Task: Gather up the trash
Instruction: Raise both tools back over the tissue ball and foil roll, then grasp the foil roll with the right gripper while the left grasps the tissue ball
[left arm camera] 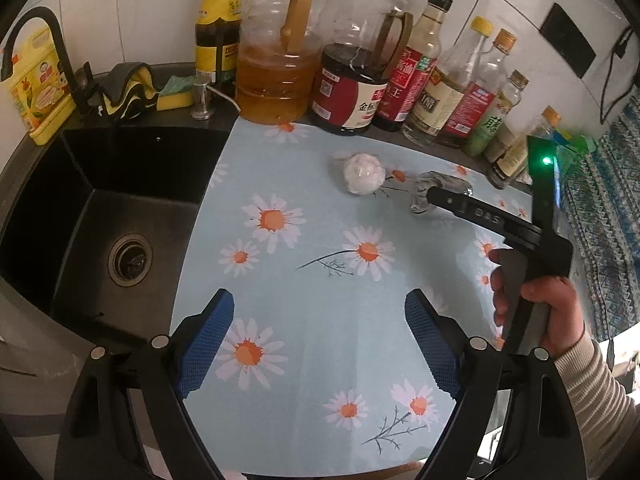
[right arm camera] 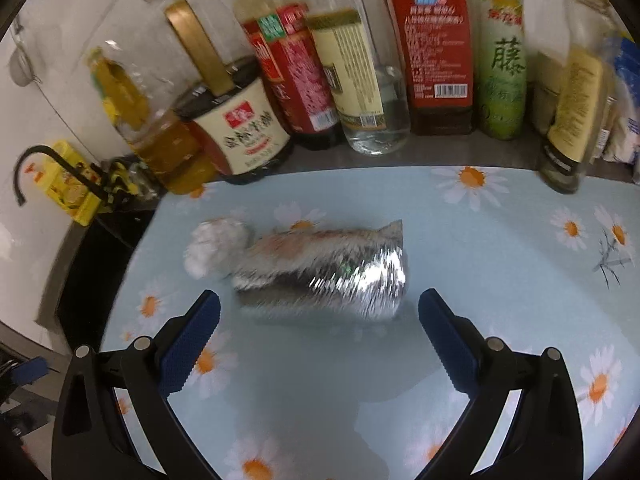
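Right tool (right arm camera: 319, 312) spread wide, empty — foil wad (right arm camera: 324, 270) just ahead, untouched; left tool (left arm camera: 319, 316) also wide, empty.

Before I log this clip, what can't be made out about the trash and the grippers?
- Foil wrapper: motion-blurred in the right wrist view, so contents unreadable; in the left wrist view the right gripper's body covers part of it.
- White wad: material unclear, small in the left view; blurred in the right.
- No bin in either view.
- Left gripper and right gripper: both open, empty.
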Demonstrator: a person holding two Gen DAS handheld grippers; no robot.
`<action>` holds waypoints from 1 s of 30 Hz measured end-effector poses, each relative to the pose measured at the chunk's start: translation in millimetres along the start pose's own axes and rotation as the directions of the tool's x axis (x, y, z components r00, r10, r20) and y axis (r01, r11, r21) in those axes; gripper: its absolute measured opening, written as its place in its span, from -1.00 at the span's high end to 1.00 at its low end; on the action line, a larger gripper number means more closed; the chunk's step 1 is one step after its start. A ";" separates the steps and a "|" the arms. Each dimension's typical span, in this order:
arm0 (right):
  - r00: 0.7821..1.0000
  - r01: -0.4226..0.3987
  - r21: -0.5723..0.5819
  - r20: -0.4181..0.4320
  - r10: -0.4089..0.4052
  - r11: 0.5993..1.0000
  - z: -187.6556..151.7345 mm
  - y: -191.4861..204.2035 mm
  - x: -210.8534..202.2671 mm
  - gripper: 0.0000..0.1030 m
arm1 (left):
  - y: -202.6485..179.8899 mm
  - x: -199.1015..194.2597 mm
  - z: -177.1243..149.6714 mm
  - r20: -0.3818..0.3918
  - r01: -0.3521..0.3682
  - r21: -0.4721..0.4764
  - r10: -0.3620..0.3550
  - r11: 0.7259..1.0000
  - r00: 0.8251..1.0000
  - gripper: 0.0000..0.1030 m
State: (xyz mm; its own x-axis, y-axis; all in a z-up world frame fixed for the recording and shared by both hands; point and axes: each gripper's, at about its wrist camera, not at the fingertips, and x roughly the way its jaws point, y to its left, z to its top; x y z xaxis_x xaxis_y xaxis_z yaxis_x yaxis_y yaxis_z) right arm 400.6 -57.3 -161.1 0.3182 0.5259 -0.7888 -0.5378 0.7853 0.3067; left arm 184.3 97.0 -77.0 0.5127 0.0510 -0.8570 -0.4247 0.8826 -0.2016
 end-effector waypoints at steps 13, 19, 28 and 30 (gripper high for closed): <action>1.000 -0.029 -0.021 0.008 0.029 0.999 3.8 -8.0 -5.5 -0.48 | -6.1 21.8 12.5 -0.032 -0.007 0.019 0.008 1.000 0.999 -0.65; 0.996 -0.068 0.012 0.050 0.068 0.998 -3.6 -19.5 -39.0 -0.47 | -17.2 37.0 33.3 -0.033 0.000 0.062 0.003 0.998 0.999 -0.65; 0.991 -0.082 0.020 0.109 0.079 0.996 -33.0 -39.7 -86.7 -0.48 | -39.9 70.5 63.6 -0.047 0.019 0.119 -0.014 0.993 0.999 -0.65; 0.988 -0.094 0.022 0.121 0.091 0.995 -41.4 -45.9 -96.1 -0.48 | -46.4 80.7 70.1 -0.050 0.018 0.140 -0.011 0.990 0.999 -0.65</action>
State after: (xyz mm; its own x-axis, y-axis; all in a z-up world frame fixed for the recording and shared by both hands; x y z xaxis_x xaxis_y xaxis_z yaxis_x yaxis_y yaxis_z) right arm 362.3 -157.5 -121.4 0.3604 0.6307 -0.6873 -0.5482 0.7393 0.3910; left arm 297.8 92.9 -103.6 0.4792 0.0176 -0.8775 -0.3065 0.9402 -0.1485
